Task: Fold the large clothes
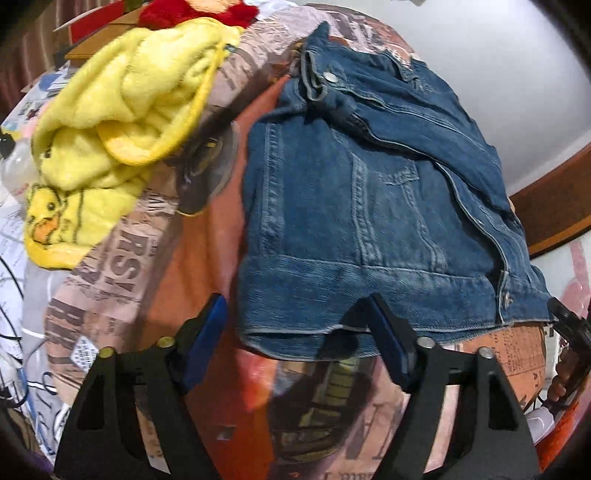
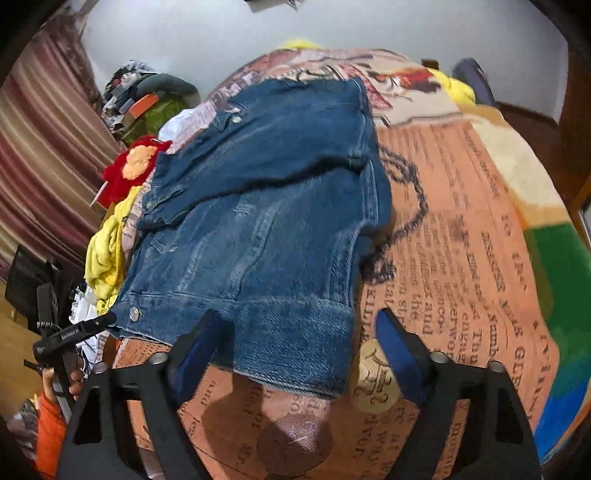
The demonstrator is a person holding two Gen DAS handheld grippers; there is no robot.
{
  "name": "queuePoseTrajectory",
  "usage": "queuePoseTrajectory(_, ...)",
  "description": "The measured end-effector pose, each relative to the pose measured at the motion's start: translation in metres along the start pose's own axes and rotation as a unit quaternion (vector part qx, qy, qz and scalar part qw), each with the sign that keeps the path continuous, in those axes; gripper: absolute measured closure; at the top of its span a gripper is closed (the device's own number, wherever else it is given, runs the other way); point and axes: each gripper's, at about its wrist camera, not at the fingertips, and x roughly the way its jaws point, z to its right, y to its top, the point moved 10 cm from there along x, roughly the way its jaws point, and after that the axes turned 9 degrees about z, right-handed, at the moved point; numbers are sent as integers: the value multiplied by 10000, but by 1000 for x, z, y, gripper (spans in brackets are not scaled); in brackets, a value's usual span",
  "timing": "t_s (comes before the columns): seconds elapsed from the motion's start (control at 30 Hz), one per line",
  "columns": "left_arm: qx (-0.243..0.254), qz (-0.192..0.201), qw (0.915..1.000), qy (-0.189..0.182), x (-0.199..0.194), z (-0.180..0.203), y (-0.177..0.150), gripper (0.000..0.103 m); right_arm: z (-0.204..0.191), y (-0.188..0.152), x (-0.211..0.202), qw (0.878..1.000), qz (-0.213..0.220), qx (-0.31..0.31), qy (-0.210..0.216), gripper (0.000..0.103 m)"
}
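A blue denim jacket (image 1: 369, 206) lies on a printed orange blanket (image 1: 207, 243), sleeves folded over its body; it also shows in the right wrist view (image 2: 266, 221). My left gripper (image 1: 295, 317) is open, its fingers astride the left part of the jacket's hem, just above the blanket. My right gripper (image 2: 299, 325) is open, its fingers astride the right part of the hem. Each gripper shows at the edge of the other's view: the right one (image 1: 569, 325), the left one (image 2: 74, 332).
A yellow fleece garment (image 1: 122, 122) lies heaped to the jacket's left, with a red plush thing (image 1: 192, 13) behind it. The printed blanket (image 2: 461, 240) stretches to the right. A striped curtain (image 2: 40, 166) and clutter (image 2: 147, 99) stand at the left.
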Motion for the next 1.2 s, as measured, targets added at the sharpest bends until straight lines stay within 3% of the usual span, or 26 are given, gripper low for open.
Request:
queuePoseTrajectory(0.07, 31, 32, 10000, 71, 3, 3, 1, 36, 0, -1, -2, 10000, 59, -10, 10, 40)
queuePoseTrajectory(0.1, 36, 59, 9999, 103, 4, 3, 4, 45, -1, -1, -3, 9999, 65, 16, 85, 50)
queuePoseTrajectory(0.2, 147, 196, 9991, 353, 7, 0, 13, 69, -2, -2, -3, 9998, 130, 72, 143, 67)
queuePoseTrajectory(0.37, 653, 430, 9959, 452, -3, 13, 33, 86, -8, 5, -4, 9993, 205, -32, 316, 86)
queuePoseTrajectory(0.53, 592, 923, 9939, 88, -30, 35, 76, 88, -23, 44, -11, 9971, 486, -234, 528, 90)
queuePoseTrajectory(0.83, 680, 1874, 9792, -368, -66, 86, 181, 90, -49, 149, -11, 9900, 1041, -789, 534, 93)
queuePoseTrajectory(1.03, 802, 2176, 9715, -496, -62, 119, 257, 90, -51, 228, 4, 9843, 1440, -982, 287, 93)
queuePoseTrajectory(1.2, 705, 2157, 9732, -376, -31, 123, 306, 90, -37, 280, 39, 9856, 1476, -820, 113, 93)
